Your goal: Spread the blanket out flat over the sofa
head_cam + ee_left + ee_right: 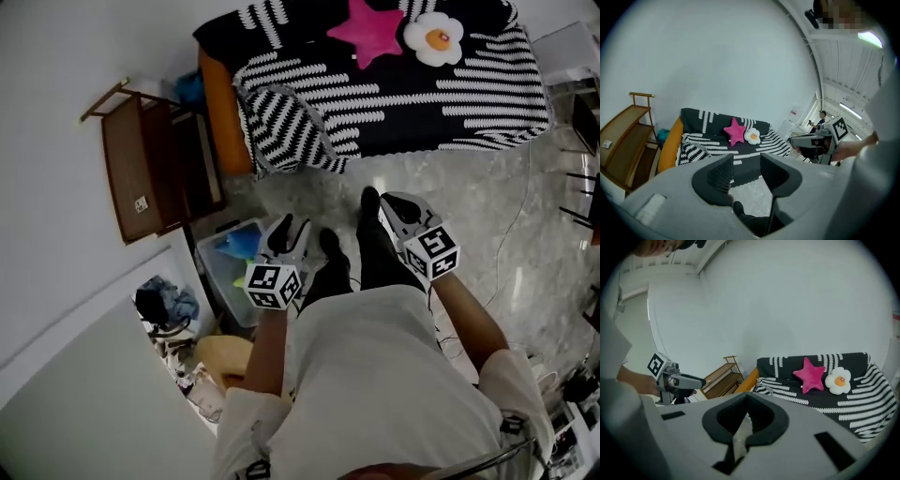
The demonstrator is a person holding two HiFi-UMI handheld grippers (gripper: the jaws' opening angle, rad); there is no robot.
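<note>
The black-and-white striped blanket (pixel 412 94) lies over the sofa (pixel 217 103), reaching down its front. Its left corner is bunched near the orange arm. A pink star cushion (pixel 367 30) and a white flower cushion (pixel 434 36) rest on top. Both grippers hang near my body, well short of the sofa. My left gripper (pixel 286 225) is open with nothing between its jaws (pixel 745 171). My right gripper (pixel 389 202) has its jaw tips together and holds nothing (pixel 746 401). The blanket (pixel 708 145) shows beyond the left jaws, and again in the right gripper view (pixel 862 399).
A wooden shelf (pixel 150 169) stands against the wall left of the sofa. A clear plastic bin (pixel 230 267) with coloured items sits on the floor by my left foot. Clutter lies at the lower left (pixel 169 309). Marble floor (pixel 487 216) stretches between me and the sofa.
</note>
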